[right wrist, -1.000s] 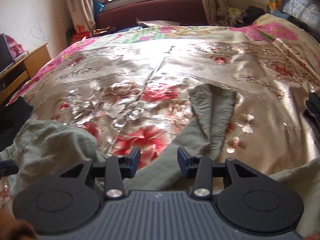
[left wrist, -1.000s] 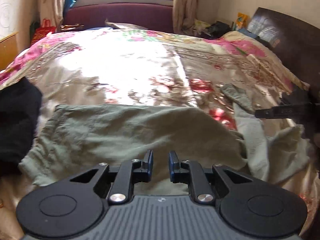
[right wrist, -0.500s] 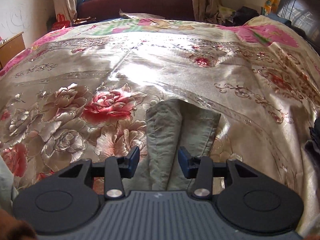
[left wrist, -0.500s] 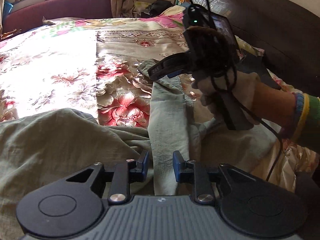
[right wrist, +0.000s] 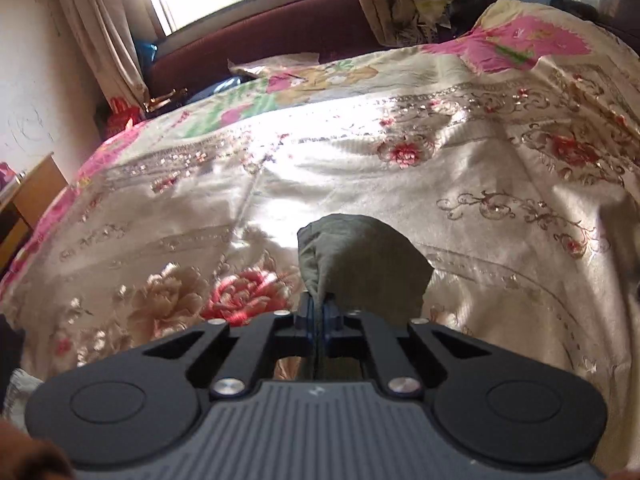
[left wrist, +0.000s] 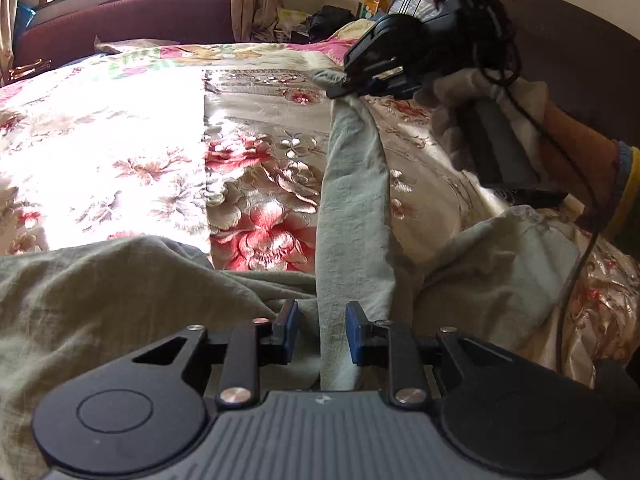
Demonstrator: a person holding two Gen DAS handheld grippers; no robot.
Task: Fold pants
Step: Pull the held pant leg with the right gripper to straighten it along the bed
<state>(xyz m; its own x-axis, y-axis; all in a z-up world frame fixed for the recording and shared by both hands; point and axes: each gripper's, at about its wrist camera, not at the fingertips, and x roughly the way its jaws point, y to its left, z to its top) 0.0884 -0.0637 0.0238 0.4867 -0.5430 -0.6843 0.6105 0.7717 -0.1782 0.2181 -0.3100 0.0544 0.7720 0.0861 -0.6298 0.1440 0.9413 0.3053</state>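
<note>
Right wrist view — right tool [right wrist: 319, 316] clamped on pants [right wrist: 362, 256] hem, left tool [left wrist: 319, 332] apart.

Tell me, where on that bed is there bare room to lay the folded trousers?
Free: the sunlit floral bedspread left of the stretched grey-green trouser leg, toward the maroon sofa. Crowded: near edge under bunched fabric, and beside the right gripper.

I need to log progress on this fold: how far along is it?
Early. Done: the right gripper has clamped the pants' leg end. In hand: that leg is stretched out over the bedspread. Left: the left gripper, open, holds nothing; no fold shows.
</note>
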